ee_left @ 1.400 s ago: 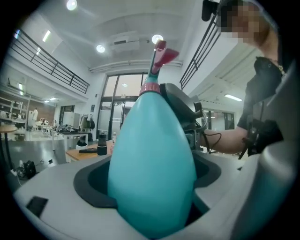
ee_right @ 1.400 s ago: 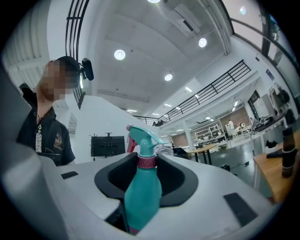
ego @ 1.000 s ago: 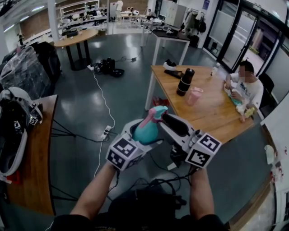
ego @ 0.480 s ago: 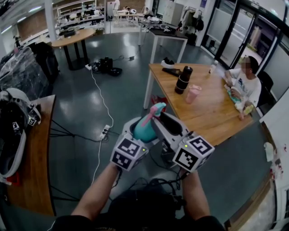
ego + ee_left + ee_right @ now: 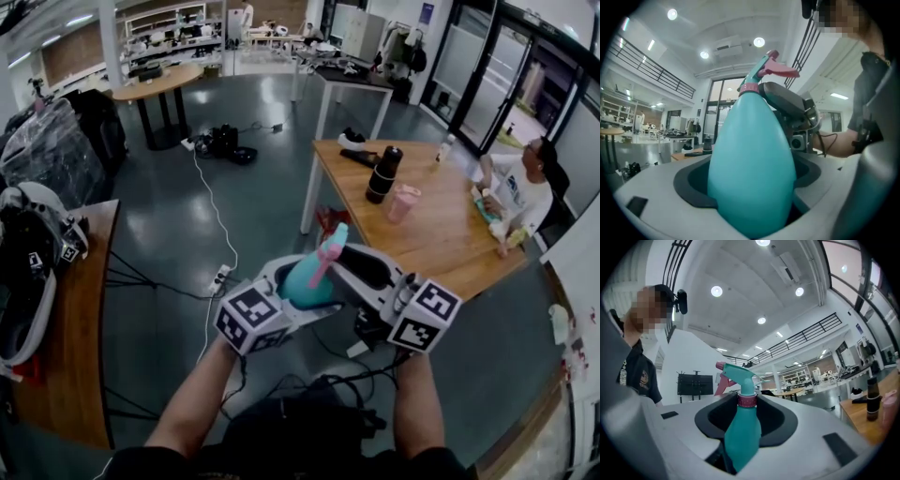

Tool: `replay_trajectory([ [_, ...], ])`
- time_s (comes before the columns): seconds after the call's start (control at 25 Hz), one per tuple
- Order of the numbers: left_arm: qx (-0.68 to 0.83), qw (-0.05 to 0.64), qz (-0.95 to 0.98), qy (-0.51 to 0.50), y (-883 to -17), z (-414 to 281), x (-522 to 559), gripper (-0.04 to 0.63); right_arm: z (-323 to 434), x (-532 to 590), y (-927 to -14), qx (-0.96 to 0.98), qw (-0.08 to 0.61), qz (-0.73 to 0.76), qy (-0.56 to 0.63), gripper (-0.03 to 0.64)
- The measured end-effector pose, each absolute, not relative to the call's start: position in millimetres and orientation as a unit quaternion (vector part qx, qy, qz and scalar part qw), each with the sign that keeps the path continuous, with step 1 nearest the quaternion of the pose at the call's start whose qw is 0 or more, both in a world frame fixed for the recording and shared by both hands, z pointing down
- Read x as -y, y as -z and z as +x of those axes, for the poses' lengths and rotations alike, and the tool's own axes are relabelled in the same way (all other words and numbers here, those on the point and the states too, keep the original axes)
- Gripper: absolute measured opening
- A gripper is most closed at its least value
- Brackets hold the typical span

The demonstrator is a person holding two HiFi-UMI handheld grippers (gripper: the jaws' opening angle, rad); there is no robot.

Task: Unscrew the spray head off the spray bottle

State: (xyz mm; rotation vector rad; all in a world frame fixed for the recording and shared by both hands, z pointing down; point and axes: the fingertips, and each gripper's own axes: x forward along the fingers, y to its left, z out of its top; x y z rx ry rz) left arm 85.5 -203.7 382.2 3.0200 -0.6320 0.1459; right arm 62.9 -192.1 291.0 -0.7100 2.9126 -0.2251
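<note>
A teal spray bottle with a teal and pink spray head is held up in the air in front of the person. My left gripper is shut on its fat body. My right gripper reaches in from the right at the neck. In the right gripper view the pink collar and the narrow top of the bottle lie between the black pads. A gap shows on both sides, and the jaws are closing. The spray head stands above the jaws.
A wooden table at the right carries a black flask and a pink cup; a person sits at it. A brown table with a bag is at the left. Cables and a power strip lie on the floor.
The right gripper swung in towards the left one and then back out to the right. The bottle stayed in the left gripper and now leans slightly more upright.
</note>
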Motion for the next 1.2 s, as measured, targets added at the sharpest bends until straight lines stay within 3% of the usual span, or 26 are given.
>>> replay_trajectory([
  [0.52, 0.083, 0.049, 0.995, -0.023, -369, 90, 168, 0.445, 62, 170, -279, -0.991, 0.079, -0.085, 0.066, 0.137],
  [0.88, 0.24, 0.041, 0.97, -0.009, -370, 64, 218, 0.445, 73, 185, -274, -0.977, 0.082, -0.19, 0.048, 0.172],
  [1.04, 0.292, 0.035, 0.956, -0.01, -373, 58, 231, 0.445, 61, 162, -252, -0.977, 0.094, -0.19, 0.014, 0.102],
  [1.2, 0.332, 0.032, 0.943, -0.019, -377, 54, 238, 0.445, 41, 146, -249, -0.981, 0.049, -0.19, -0.007, 0.048],
])
